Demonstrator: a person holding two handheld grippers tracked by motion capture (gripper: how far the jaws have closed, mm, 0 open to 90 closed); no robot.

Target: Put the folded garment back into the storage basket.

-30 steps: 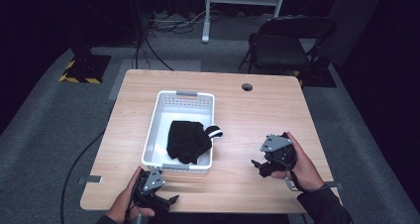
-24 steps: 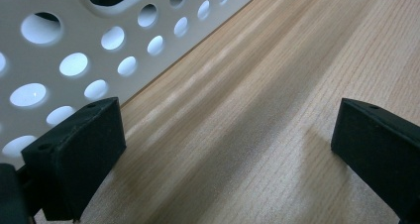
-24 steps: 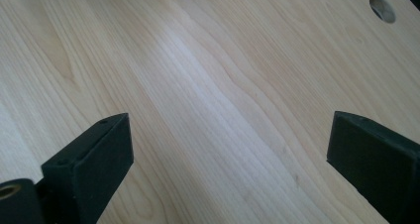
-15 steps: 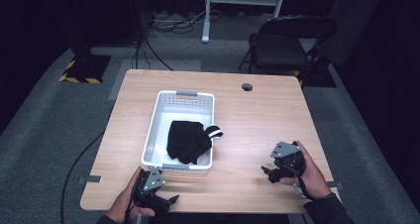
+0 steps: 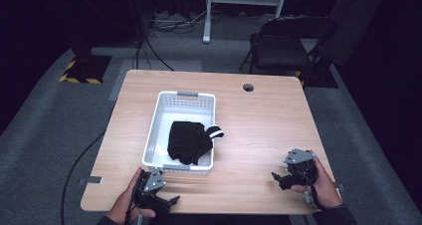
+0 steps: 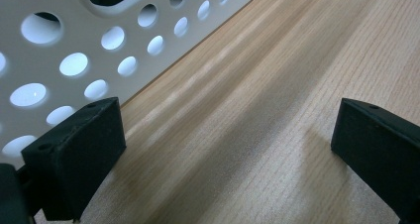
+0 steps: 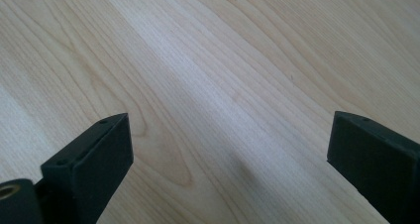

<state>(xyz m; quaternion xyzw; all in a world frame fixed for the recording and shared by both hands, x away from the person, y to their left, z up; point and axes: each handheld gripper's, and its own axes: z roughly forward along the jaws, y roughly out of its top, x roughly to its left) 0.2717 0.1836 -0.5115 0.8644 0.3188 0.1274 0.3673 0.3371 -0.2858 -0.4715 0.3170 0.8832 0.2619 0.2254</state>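
- Basket [image 5: 180,130]: white, perforated walls, stands on the table [image 5: 263,120] left of centre, its long axis running from the near edge toward the far edge.
- Cloth [image 5: 188,141]: black, bunched, lies inside the basket in its near half. A black-and-white striped band at the cloth's right side hangs over the basket's right rim.
- Left gripper [image 5: 158,197]: held in the left hand [image 5: 124,209] at the near edge of the table, close to the near-left corner and just in front of the basket's near wall. Jaws stand wide apart with nothing between them.
- Left gripper view: the two black jaws frame bare wood; the basket's [image 6: 74,50] perforated wall runs along the upper left, close behind the left-hand jaw. Contact between that jaw and the wall cannot be determined.
- Right gripper [image 5: 287,177]: held in the right hand [image 5: 318,185] near the near-right corner of the table, well apart from the basket. Jaws point toward the table's middle, spread wide, gripping nothing.
- Right gripper view: both jaws sit low over bare wood grain [image 7: 223,85], with no object between them.
- Table hole [image 5: 248,87]: round cable port near the far edge, right of the basket.
- Chair [image 5: 288,46]: folding type, stands on the floor beyond the far-right corner of the table.
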